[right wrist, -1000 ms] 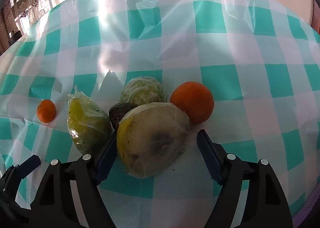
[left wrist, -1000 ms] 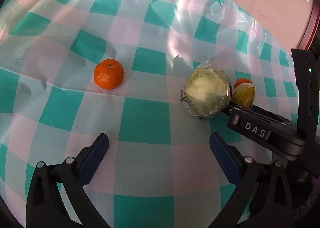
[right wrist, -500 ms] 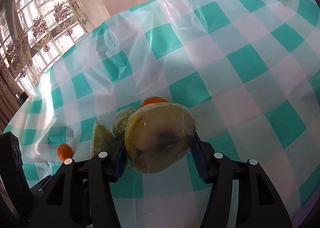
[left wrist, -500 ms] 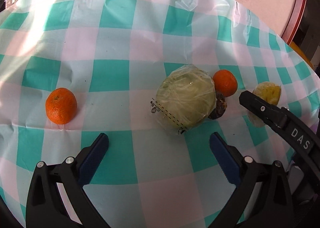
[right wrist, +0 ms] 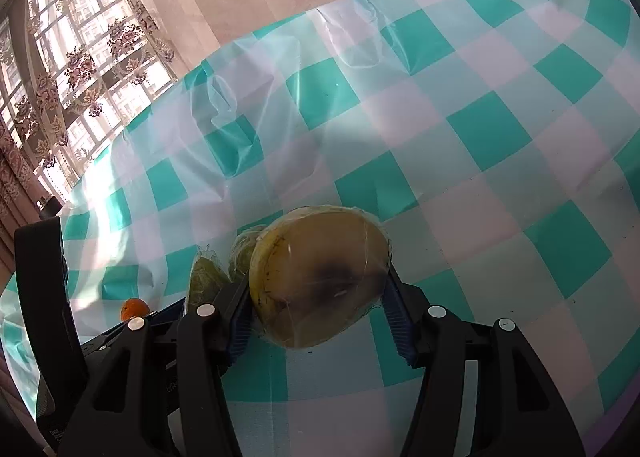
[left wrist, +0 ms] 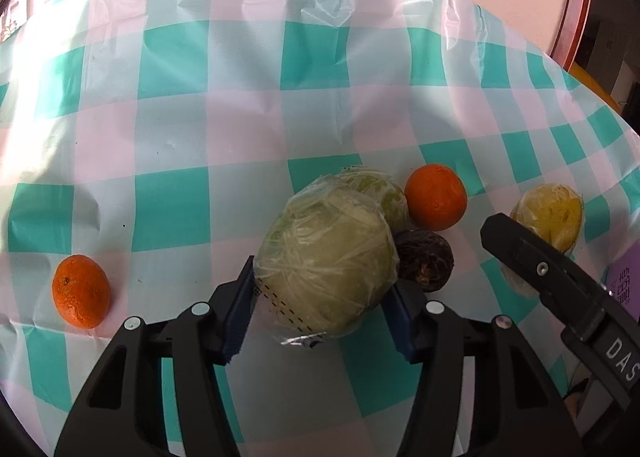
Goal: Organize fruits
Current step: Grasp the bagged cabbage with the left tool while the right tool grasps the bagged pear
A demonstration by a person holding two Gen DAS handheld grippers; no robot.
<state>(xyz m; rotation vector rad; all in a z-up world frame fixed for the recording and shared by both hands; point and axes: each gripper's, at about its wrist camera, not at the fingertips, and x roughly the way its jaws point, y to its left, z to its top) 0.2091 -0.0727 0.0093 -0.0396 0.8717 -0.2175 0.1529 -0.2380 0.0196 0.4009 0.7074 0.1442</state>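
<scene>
- Beside the dark fruit (left wrist: 424, 263), your left gripper (left wrist: 320, 313) is clamping the wrapped melon (left wrist: 326, 257).
- Right of it, your right gripper (right wrist: 318, 313) is gripping the yellow half (right wrist: 320, 277).
- Both oranges (left wrist: 435, 196) are waiting; sorting looks barely begun.

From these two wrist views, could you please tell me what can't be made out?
- Left wrist view: the wrapped yellow fruit is half hidden by the right gripper's finger.
- Left wrist view: the purple item is cut off by the frame edge.
- Right wrist view: the small orange is mostly hidden behind the left gripper.

Left gripper (left wrist: 320, 313) jaws clamp wrapped cabbage (left wrist: 326, 257) (plastic film).
</scene>
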